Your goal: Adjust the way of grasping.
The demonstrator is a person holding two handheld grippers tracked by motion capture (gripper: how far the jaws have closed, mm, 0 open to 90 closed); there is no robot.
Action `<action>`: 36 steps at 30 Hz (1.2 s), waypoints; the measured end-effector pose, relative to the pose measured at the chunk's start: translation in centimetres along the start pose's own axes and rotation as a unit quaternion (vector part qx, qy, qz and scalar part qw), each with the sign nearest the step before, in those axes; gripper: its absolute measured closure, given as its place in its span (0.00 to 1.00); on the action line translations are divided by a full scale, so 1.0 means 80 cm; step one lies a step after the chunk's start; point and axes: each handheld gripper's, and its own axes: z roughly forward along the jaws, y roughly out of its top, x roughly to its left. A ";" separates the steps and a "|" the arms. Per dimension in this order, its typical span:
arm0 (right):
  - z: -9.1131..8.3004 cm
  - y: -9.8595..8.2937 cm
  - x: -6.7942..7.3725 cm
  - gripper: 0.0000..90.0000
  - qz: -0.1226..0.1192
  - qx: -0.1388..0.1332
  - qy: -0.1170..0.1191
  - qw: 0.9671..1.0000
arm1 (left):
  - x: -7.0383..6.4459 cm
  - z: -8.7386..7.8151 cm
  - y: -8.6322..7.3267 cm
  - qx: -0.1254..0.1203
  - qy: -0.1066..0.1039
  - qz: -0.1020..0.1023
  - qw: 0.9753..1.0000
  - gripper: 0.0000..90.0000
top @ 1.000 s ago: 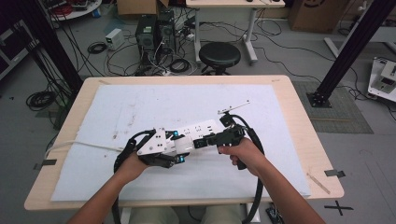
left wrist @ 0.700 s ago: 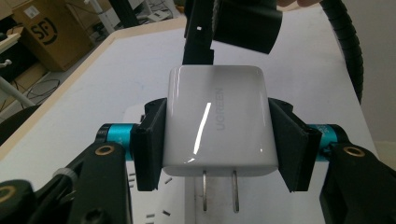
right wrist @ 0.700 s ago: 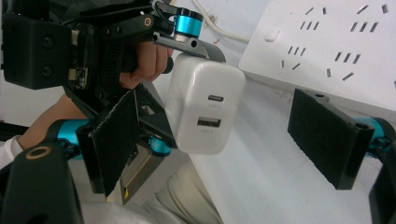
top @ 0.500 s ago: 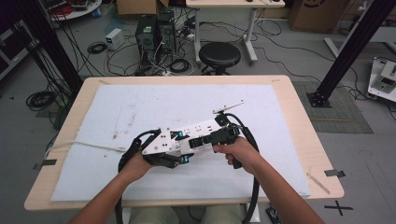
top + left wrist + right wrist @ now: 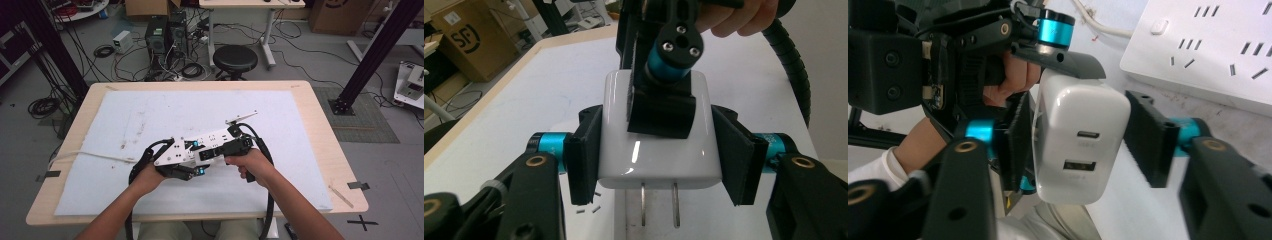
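Pads of the left tool [image 5: 656,165] press flat against both side faces of a white charger [image 5: 656,145], so this tool is clamped on it; the charger's two metal prongs point down toward the camera, between the black jaws. From the far side of the charger, one black jaw of the right tool [image 5: 664,107] lies across its top face, with that tool's teal barrel and bolted end cap just above it and a person's fingers gripping the handle beyond. Seen from the right tool [image 5: 1088,142] itself, the same charger [image 5: 1080,145] shows its end with two ports, one small and oval, one larger and rectangular; the left-hand pad touches the charger's side while the right-hand pad stands a little apart from it, so the jaws are spread slightly wider than the charger and are not closed on it. Behind the charger in this view is the person's left hand [image 5: 1015,75] wrapped round the left tool's handle, and up to the right of the charger a white power strip [image 5: 1208,50] lies flat with several sockets and a switch. In the high view the two tools meet nose to nose, the left tool [image 5: 182,167] just left of the right tool [image 5: 215,150], over the pale sheet that covers the wooden table [image 5: 320,125], with the charger hidden between them.
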 end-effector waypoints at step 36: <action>-0.073 -0.037 0.005 0.70 -0.163 -0.049 -0.231 0.958 | 0.018 -0.077 -0.072 -0.040 0.136 -0.212 0.967 0.22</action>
